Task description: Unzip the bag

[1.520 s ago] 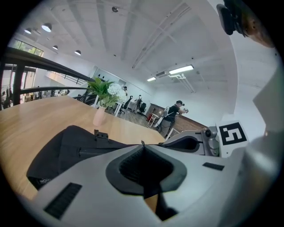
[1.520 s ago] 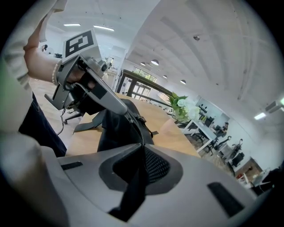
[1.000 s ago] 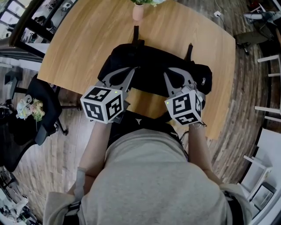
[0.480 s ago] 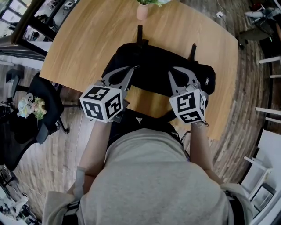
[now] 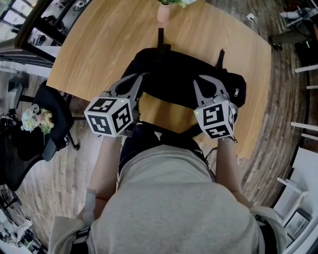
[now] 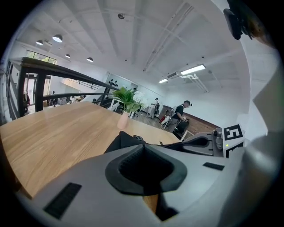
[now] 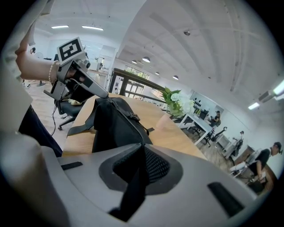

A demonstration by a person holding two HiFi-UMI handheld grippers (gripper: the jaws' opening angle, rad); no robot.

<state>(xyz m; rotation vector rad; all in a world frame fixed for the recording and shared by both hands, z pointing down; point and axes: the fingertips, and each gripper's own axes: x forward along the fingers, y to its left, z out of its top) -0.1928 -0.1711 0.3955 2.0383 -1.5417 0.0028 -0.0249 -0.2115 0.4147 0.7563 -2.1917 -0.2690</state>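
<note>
A black bag [image 5: 179, 74] lies across the near half of the wooden table [image 5: 94, 49]. My right gripper [image 5: 207, 79] rests on the bag's right part. In the right gripper view its jaws [image 7: 143, 146] are shut on a thin black strap [image 7: 133, 190] of the bag, and the zipper line [image 7: 135, 126] runs away over the bag's [image 7: 113, 124] top. My left gripper [image 5: 139, 77] is at the bag's left end, jaws shut [image 6: 142, 146]; whether it pinches anything is hidden. The bag [image 6: 120, 141] shows just beyond its tips.
A pink vase with a green plant [image 5: 163, 11] stands at the table's far edge, behind the bag. A black office chair [image 5: 49, 119] stands left of the table on the wooden floor. The table's near edge runs just under both grippers.
My left gripper has moved to the left, from over the bag's left part to its left end. The right gripper has kept its place on the bag.
</note>
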